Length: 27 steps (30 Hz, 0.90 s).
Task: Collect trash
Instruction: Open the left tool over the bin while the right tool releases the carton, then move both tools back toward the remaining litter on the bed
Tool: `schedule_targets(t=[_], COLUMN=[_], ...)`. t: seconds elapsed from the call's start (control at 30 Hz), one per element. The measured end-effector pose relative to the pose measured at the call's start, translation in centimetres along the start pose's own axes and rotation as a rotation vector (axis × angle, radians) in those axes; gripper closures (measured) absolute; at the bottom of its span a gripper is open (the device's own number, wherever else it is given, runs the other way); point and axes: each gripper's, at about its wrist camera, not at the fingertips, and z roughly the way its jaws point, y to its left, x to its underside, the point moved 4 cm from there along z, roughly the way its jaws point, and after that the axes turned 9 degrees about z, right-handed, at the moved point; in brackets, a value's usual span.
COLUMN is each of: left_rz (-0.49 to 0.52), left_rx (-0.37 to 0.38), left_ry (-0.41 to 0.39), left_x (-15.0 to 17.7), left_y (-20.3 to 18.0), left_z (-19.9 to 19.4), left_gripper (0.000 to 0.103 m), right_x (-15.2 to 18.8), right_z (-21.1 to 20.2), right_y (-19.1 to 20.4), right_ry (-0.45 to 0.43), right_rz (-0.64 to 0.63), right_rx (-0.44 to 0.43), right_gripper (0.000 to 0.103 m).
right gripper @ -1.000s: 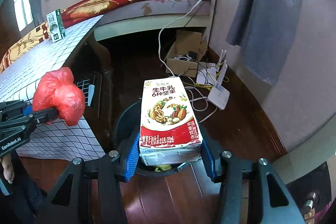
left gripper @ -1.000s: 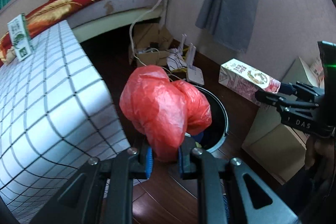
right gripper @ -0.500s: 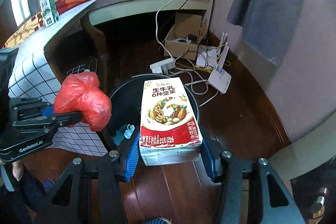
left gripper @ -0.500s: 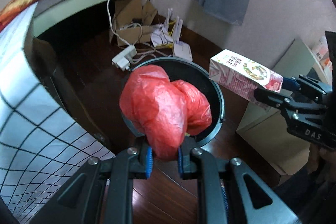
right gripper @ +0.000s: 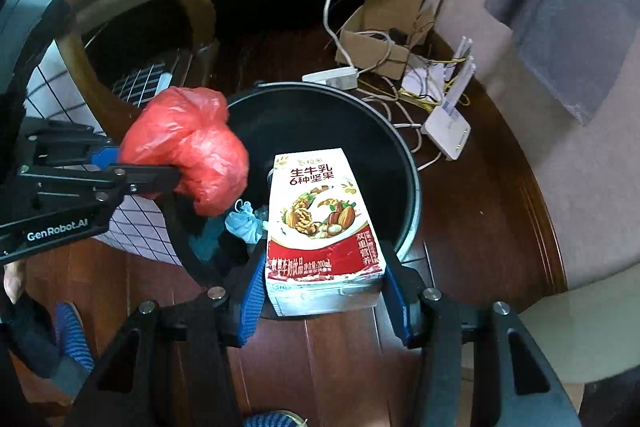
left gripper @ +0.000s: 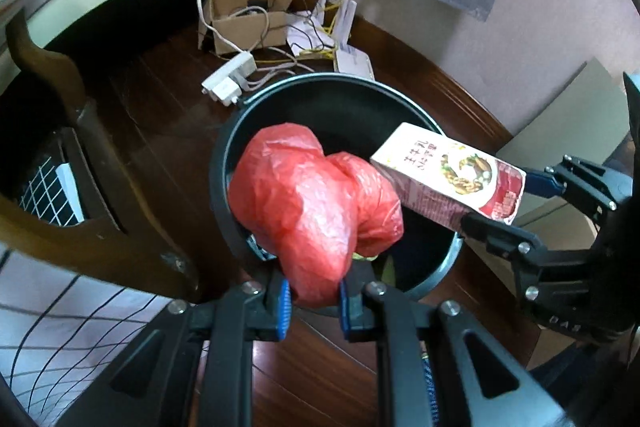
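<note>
Two things hang over the round black trash bin. Left fingers squeeze the crumpled red plastic bag. Right fingers clamp the white and red milk carton, its long side pointing down into the bin.

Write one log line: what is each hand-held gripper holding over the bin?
left hand-held gripper: shut on red plastic bag | right hand-held gripper: shut on milk carton | both above open black bin | nothing dropped yet
</note>
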Motion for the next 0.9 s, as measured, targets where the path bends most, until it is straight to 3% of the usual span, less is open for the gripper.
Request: schedule_targets(t=[0.1, 0.13, 0.17, 0.23, 0.3, 0.43, 0.9], left_rz=[0.002, -0.004, -0.014, -0.045, -0.062, -0.069, -0.069], left_rx=[0.027, 0.002, -0.042, -0.087, -0.130, -0.173, -0.170], left_ry=[0.033, 0.044, 0.046, 0.022, 0.044, 0.035, -0.003], left_x=[0.2, 0.3, 0.5, 1.0, 1.8, 2.7, 2.8], left_y=[0.0, 0.3, 0.7, 1.5, 2.2, 2.6, 1.6], left_z=[0.9, 1.3, 1.5, 1.2, 1.3, 1.1, -1.0], left_gripper=[0.073, 0.046, 0.021, 0.017, 0.005, 0.002, 0.001], right_x=[-0.4, -0.3, -0.2, 0.0, 0.2, 0.4, 0.4], right_z=[1.3, 1.9, 2.7, 3.3, 3.6, 3.7, 1.5], right_y=[0.5, 0.5, 0.1, -0.8, -2.0, -3.4, -3.2], right_ry=[0.015, 0.029, 0.044, 0.043, 0.063, 0.077, 0.024], right_rz=[-0.030, -0.044, -0.049, -0.059, -0.034, 0.020, 0.084], right_rx=[-0.029, -0.011, 0.047, 0.121, 0.166, 0.165, 0.147], right_gripper=[0.048, 0.034, 0.002, 0.000, 0.000, 0.000, 0.000])
